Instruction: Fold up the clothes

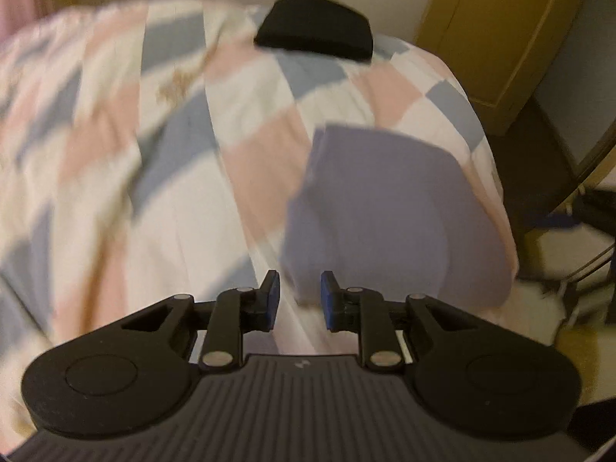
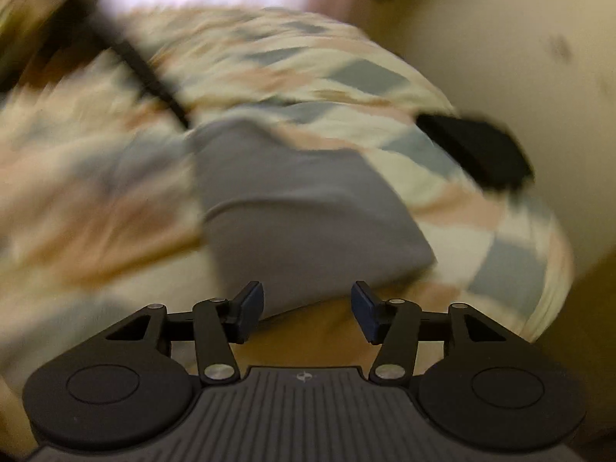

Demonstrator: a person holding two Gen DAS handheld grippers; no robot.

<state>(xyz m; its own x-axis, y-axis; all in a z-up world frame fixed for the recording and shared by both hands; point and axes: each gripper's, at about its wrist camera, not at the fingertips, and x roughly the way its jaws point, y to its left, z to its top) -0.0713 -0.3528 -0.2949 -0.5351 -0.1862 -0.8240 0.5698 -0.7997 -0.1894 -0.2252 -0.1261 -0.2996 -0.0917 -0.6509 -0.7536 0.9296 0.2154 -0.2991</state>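
Folded lavender-grey garment (image 1: pixel 389 211) lies flat on bed's checked quilt (image 1: pixel 115 134), near edge. Folded black garment (image 1: pixel 315 27) sits farther back on same quilt, well apart. Left claw (image 1: pixel 299 296) gapes, empty, just before lavender piece. Right claw (image 2: pixel 308 308) spread wide, empty. Both views blurred

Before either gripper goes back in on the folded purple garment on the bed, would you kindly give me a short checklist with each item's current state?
1. Left gripper open and empty: ok.
2. Right gripper open and empty: ok.
3. Purple garment folded flat on the checked bedcover: ok.
4. Black folded item lying apart from the purple garment: ok.
5. Garment edges neatly aligned: cannot tell, both views are blurred.
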